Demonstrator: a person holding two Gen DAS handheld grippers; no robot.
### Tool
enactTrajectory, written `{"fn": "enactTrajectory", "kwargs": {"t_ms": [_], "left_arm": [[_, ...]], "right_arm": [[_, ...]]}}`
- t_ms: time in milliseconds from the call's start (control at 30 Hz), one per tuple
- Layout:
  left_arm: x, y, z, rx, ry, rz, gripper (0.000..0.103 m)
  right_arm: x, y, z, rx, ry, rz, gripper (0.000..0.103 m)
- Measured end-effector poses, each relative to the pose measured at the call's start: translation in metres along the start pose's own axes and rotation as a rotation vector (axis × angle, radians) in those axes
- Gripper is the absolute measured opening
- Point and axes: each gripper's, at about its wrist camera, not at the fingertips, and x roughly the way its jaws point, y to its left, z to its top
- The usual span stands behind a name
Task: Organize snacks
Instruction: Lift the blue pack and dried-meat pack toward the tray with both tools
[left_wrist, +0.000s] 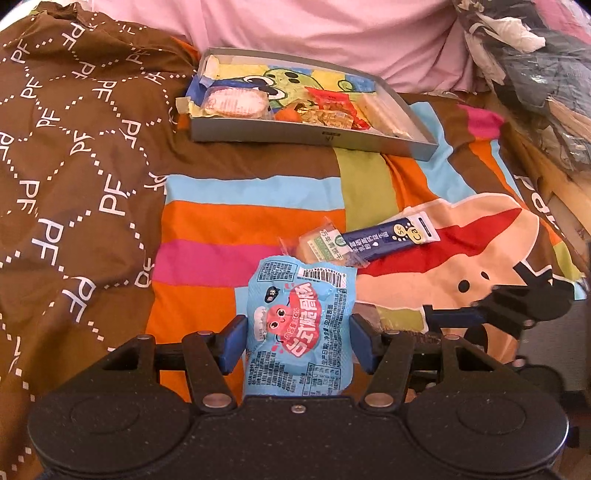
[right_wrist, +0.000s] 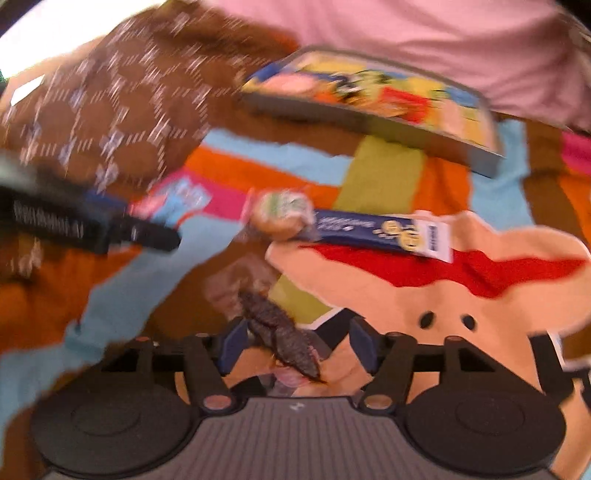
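Striped bedding (left_wrist: 258, 221) carries everything. My left gripper (left_wrist: 297, 341) clamps the light, crinkly blue snack pouch (left_wrist: 299, 325) by its middle; the tray (left_wrist: 314, 138) waits at 12 o'clock. My right gripper (right_wrist: 297, 345) straddles a dark wrapped snack (right_wrist: 284, 343), jaws apart.

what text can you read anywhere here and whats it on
"PF", repeated in white: brown bedspread
"Ca" and "Se" in yellow bubbles: dark blue snack bar
"60%": light blue snack packet between the left gripper's fingers
Chinese print and barcode digits on the packet, bar and green-labelled biscuit: too small to read
Right wrist view: blurred, nothing legible
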Motion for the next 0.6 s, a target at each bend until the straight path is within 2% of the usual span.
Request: {"fn": "enactTrajectory", "kwargs": {"t_ms": [67, 200, 333, 600], "left_arm": [[0.000, 0.002, 0.001, -0.008, -0.003, -0.004, 0.061], [0.003, 0.006, 0.003, -0.018, -0.001, -0.002, 0.061], [0.006, 0.008, 0.005, -0.028, -0.004, 0.001, 0.061], [0.005, 0.007, 0.016, -0.031, -0.035, 0.010, 0.061]], "right_arm": [[0.010, 0.003, 0.003, -0.046, 0.030, 0.027, 0.072], [0.026, 0.006, 0.008, -0.112, 0.042, 0.044, 0.071], [0.029, 0.003, 0.013, -0.100, 0.041, 0.079, 0.051], [0.020, -0.006, 0.012, -0.064, 0.013, 0.074, 0.049]]}}
